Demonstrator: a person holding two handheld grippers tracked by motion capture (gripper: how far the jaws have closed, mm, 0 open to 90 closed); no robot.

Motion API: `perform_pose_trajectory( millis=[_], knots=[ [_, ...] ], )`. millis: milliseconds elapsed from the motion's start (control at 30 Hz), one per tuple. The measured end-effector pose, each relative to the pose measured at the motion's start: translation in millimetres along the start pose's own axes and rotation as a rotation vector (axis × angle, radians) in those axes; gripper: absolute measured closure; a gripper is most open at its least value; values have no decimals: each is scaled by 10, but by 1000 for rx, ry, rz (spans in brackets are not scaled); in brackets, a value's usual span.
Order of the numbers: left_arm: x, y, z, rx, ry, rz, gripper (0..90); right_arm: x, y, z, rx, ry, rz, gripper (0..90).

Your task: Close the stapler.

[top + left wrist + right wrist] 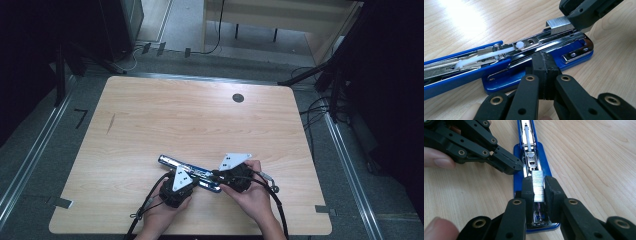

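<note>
A blue stapler [190,172] lies folded open flat near the table's front edge. Its metal magazine [554,40] faces up, with a white pusher rod [486,56] along the top arm. My right gripper [538,188] is shut on a strip of silver staples [538,185], holding it just above the magazine's front end [531,161]. The same strip [557,25] appears in the left gripper view under the right gripper [579,15]. My left gripper [545,63] is shut with nothing between its pads, its tips pressed against the side of the stapler's base [517,173].
The wooden table [165,120] has a dark round hole [238,98] at the back right. Cables trail from both grippers over the front edge. Dark stands and floor rails flank the table.
</note>
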State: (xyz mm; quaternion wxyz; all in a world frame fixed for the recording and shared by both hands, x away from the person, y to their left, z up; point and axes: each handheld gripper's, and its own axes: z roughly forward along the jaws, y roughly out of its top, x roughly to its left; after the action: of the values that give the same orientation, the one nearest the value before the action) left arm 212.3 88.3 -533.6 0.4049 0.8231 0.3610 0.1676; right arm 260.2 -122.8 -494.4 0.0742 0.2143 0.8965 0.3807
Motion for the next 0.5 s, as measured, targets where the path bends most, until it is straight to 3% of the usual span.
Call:
perform_pose_trajectory(
  millis=[500],
  knots=[
    [2, 0, 0, 0, 0, -1, 900, -20, -7, -1, 20, 17, -1, 798]
  ],
)
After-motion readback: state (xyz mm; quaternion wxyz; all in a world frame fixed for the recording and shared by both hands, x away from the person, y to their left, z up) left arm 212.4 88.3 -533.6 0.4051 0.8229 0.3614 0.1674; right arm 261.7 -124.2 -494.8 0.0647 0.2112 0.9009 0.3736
